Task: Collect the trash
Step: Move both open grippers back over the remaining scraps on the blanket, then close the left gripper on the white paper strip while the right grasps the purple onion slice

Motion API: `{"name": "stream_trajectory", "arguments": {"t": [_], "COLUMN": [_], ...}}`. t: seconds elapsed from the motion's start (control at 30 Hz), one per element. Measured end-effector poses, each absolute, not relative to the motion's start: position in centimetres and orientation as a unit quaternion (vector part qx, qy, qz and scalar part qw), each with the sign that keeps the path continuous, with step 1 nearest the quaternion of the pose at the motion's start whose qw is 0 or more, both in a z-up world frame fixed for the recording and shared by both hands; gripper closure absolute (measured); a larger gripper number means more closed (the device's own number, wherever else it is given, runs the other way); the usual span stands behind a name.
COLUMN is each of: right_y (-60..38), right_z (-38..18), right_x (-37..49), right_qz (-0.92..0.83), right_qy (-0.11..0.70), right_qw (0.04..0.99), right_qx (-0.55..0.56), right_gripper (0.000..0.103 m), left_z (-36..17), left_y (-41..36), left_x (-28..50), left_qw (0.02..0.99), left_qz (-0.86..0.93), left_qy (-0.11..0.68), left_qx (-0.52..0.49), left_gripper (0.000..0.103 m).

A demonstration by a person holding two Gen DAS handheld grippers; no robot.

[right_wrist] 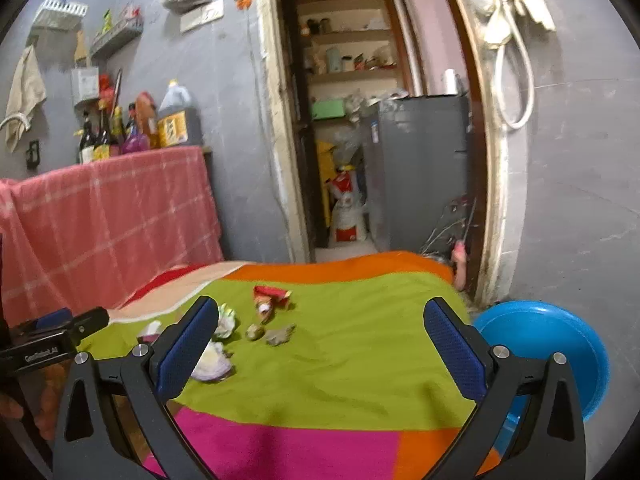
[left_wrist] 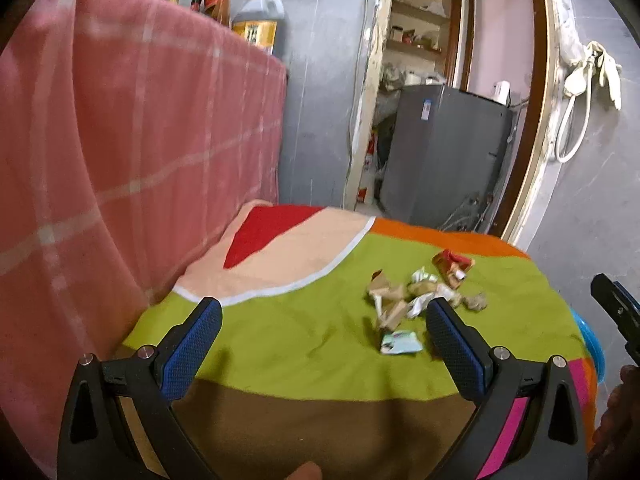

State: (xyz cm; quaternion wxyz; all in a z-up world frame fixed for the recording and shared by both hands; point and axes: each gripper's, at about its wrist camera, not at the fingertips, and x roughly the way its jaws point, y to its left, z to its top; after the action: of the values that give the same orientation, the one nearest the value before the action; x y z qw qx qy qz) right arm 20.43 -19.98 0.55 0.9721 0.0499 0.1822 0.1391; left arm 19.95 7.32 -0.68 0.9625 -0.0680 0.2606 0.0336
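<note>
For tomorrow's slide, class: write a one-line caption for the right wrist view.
Open right gripper above a colourful cloth strewn with wrappers, blue basin alongside.

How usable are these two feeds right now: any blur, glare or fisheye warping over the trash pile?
Left wrist view: the trash pile is fairly sharp in soft, even light, no glare; the pink checked cloth at left is smeared and bowed by the fisheye. Right wrist view: the red wrapper and scraps look slightly soft, the doorframe curves strongly, and the blue basin sits at the warped edge.
</note>
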Motion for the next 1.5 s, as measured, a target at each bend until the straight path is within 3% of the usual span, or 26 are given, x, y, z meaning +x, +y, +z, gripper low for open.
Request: {"name": "stream_trajectory", "arguments": {"t": [0.27,0.63,1.0,1.27,1.5], "right_y": [-18.0,-16.4,-12.9,-11.2,-9.4], "right_z": [-1.2,-2.7,-4.2,-4.7,-4.9], "right_x": [22.2,24.1,25.3,26.0,26.8], "right_qz": [0.169,0.210,0.273,0.303,0.318], "right_qy": [0.234,0.300,0.362,0.387,0.396], "right_qw": [0.957,0.930,0.891,0.870,0.860], "right_qx": [0.035,0.012,-0.032,-0.045,-0.054], "right_gripper": [0.000,0.023,0.029,0.030,0.038], "left_z": [-1.7,-2.8,-3.2,-2.9,-2.8], "left_y": [7.7,7.0,6.6,6.7,8.1], "left_x": [21.0,23.5,24.7,24.4,23.6], "left_qw": [0.953,0.930,0.919,0.922,0.925], "left_qz": [0.000,-0.054,-0.081,-0.062,-0.041], "left_qy": [0.296,0.354,0.371,0.368,0.363], "left_qx": [-0.070,-0.080,-0.107,-0.099,-0.102], "left_gripper": [0.005,0.056,0.099,0.101,0.102]}}
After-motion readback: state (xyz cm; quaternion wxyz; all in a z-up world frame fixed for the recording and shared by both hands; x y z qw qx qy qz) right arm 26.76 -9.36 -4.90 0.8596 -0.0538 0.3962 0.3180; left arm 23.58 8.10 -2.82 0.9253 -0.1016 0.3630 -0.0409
